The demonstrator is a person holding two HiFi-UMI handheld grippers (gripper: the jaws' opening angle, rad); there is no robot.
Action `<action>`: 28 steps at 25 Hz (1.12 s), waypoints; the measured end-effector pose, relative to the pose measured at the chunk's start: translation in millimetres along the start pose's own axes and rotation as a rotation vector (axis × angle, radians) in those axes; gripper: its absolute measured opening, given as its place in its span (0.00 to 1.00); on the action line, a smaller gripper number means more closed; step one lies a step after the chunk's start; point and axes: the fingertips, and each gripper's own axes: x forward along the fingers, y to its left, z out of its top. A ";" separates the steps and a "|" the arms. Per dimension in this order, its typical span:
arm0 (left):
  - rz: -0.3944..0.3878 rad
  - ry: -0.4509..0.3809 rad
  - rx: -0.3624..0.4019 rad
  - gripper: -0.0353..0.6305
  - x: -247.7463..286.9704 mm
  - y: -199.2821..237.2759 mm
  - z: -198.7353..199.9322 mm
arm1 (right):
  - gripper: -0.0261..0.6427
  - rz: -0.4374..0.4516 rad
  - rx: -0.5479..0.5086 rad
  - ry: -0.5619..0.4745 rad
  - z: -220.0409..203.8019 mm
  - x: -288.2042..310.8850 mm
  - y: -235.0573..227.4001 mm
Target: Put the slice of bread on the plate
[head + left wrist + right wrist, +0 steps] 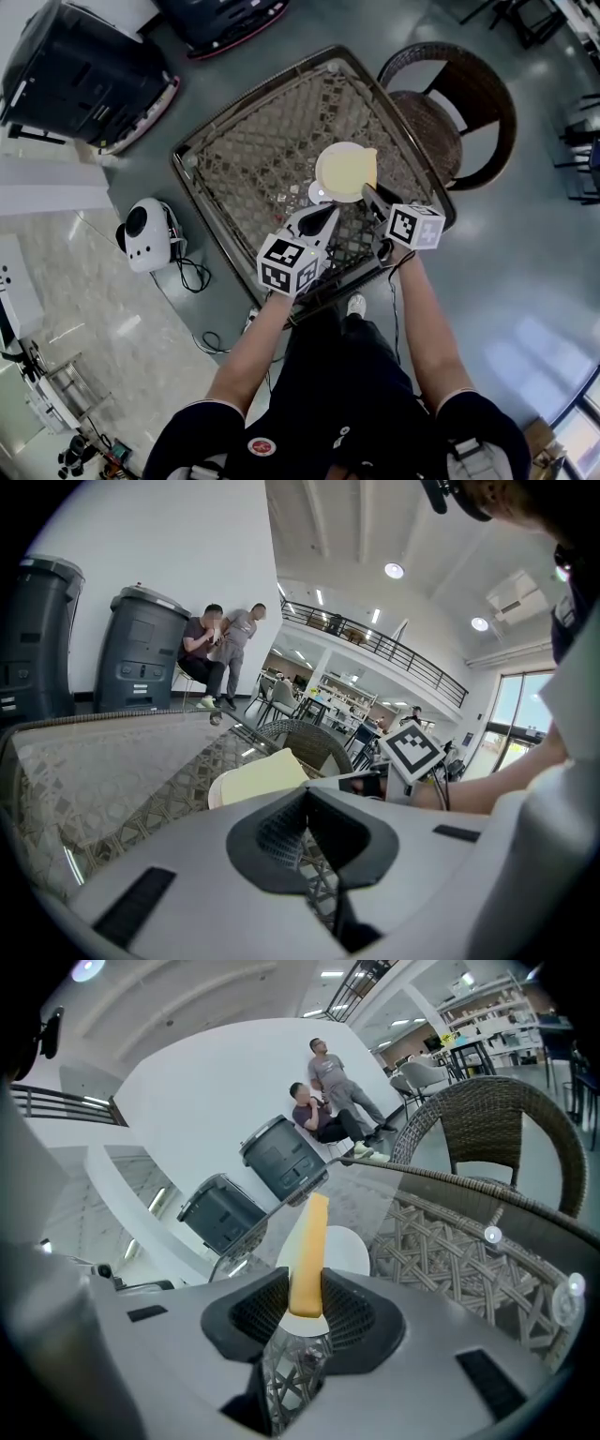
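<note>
A pale yellow slice of bread (347, 169) hangs over a white plate (318, 193) on the glass-topped wicker table (244, 159). My right gripper (367, 194) is shut on the slice's near edge. In the right gripper view the slice of bread (307, 1251) stands edge-on between the pads, with the plate (350, 1247) behind it. My left gripper (319, 218) sits a little to the left, near the table's front edge, jaws slightly apart and empty. The left gripper view shows the slice of bread (258, 775) above the plate's rim (217, 787), beyond my left gripper (309, 834).
A wicker chair (459, 112) stands at the table's right. Black bins (75, 66) stand at the far left. On the floor beside the table sits a white device (145, 234) with a cable. Two people (220, 649) are by the wall.
</note>
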 end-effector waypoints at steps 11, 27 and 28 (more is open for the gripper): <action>0.004 0.012 0.002 0.06 3.5 0.1 -2.4 | 0.18 -0.053 0.017 0.008 -7.2 3.0 -21.3; -0.007 0.022 0.006 0.06 7.6 -0.8 -4.5 | 0.23 -0.144 -0.042 0.033 -14.8 8.5 -41.1; -0.008 0.021 0.007 0.06 7.2 -1.3 -4.2 | 0.24 -0.149 -0.057 0.031 -12.6 7.2 -40.5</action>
